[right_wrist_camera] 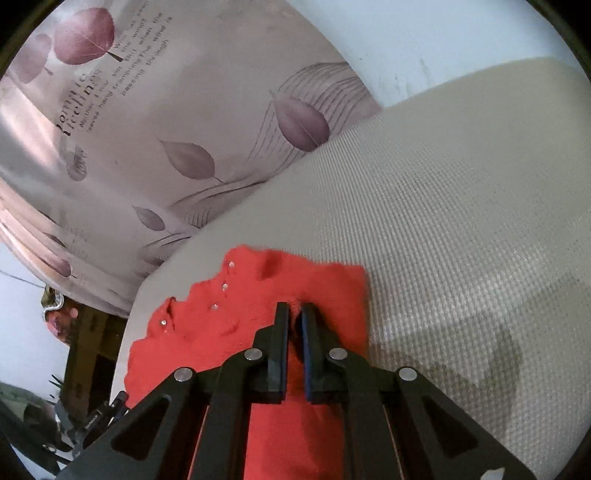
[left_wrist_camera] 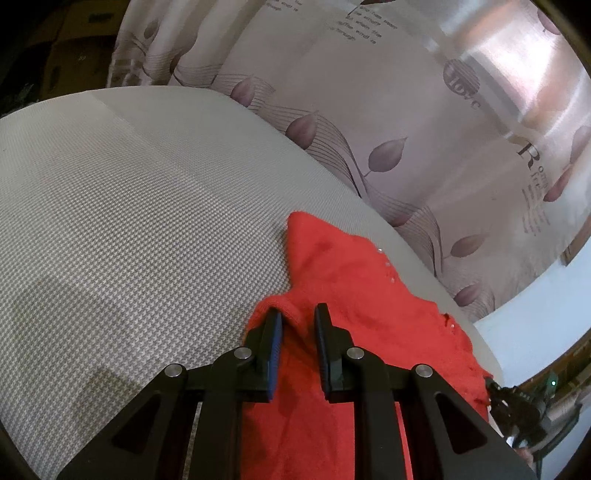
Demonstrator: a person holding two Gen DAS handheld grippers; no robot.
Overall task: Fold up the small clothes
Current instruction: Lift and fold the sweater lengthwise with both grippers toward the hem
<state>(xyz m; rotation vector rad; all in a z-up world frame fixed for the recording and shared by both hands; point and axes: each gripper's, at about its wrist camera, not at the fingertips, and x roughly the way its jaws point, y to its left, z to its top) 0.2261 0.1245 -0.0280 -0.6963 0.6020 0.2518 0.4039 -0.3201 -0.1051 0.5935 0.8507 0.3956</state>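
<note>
Home room: leaf-print curtain (left_wrist_camera: 388, 122) with script text, woven-cover table (left_wrist_camera: 129, 206), pale wall (right_wrist_camera: 424, 33)

Showing soft daylight; glaring on curtain (left_wrist_camera: 517, 74) at 1 o'clock, casting soft shadow on tablecloth (right_wrist_camera: 461, 354) at 4 o'clock; bending and darkening at fisheye edges.

Cloth on cloth, with hard matt claws.
Your red garment (left_wrist_camera: 343, 280) looks soft and fuzzy; the table (left_wrist_camera: 129, 206) wears coarse woven fabric; the curtain (left_wrist_camera: 369, 92) is satiny; both claws (left_wrist_camera: 297, 317) (right_wrist_camera: 294, 314) look like matt black plastic with shiny metal pins.
</note>
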